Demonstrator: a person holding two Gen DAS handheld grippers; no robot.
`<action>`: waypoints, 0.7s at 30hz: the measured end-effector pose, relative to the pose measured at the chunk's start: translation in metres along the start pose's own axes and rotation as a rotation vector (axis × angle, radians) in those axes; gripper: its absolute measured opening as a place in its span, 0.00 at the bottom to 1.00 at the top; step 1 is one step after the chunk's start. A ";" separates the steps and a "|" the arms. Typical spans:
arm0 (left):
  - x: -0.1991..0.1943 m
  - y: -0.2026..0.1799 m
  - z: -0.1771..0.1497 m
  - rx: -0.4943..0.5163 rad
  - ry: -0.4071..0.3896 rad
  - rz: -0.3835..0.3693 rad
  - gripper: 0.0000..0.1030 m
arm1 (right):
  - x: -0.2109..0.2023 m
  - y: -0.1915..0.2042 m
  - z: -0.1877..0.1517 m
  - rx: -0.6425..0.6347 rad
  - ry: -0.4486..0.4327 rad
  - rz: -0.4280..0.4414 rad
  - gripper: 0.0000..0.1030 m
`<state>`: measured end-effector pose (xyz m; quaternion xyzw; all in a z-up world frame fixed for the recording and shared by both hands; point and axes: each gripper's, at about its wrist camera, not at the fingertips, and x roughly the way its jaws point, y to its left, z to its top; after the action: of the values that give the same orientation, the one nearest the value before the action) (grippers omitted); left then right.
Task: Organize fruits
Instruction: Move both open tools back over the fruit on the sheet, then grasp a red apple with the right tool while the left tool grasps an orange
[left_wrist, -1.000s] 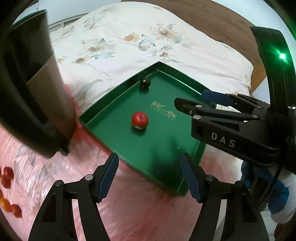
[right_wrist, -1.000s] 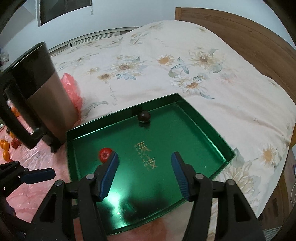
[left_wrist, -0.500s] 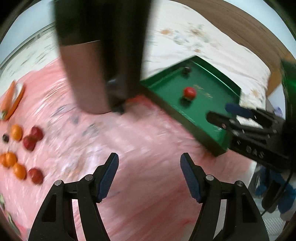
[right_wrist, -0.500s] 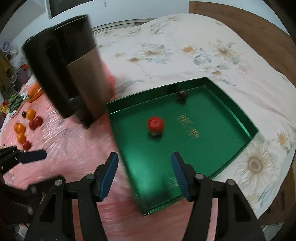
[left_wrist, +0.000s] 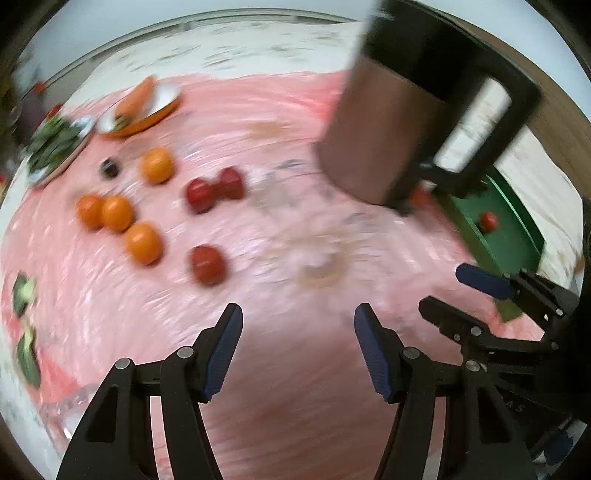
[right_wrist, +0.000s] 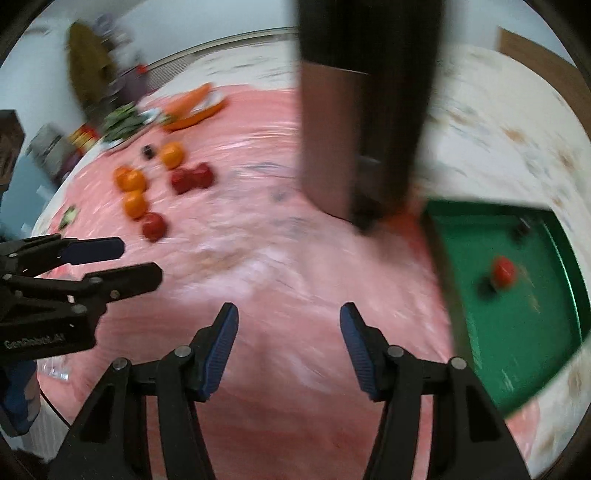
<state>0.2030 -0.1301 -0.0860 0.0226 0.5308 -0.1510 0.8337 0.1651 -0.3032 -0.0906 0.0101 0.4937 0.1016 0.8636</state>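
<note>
Both claws closing, empty, over crinkled pink plastic sheet.

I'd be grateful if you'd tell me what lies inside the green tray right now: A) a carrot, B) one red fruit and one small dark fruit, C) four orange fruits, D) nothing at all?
B: in the right wrist view the green tray holds only a red fruit and a small dark fruit near its far corner; the orange fruits lie outside it, on the pink sheet.

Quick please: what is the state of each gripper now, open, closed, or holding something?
Left gripper: open, jaws closing, nothing between them.
Right gripper: open, jaws closing, nothing between them.
</note>
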 end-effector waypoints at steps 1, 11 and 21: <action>0.001 0.010 -0.002 -0.028 0.001 0.014 0.55 | 0.005 0.008 0.007 -0.028 0.000 0.016 0.94; -0.001 0.095 0.012 -0.247 -0.044 0.075 0.55 | 0.050 0.056 0.072 -0.249 -0.036 0.100 0.74; 0.031 0.129 0.036 -0.345 -0.044 0.058 0.55 | 0.093 0.074 0.116 -0.396 -0.044 0.128 0.72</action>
<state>0.2826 -0.0216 -0.1135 -0.1088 0.5294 -0.0340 0.8407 0.2979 -0.2043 -0.1018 -0.1264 0.4433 0.2510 0.8512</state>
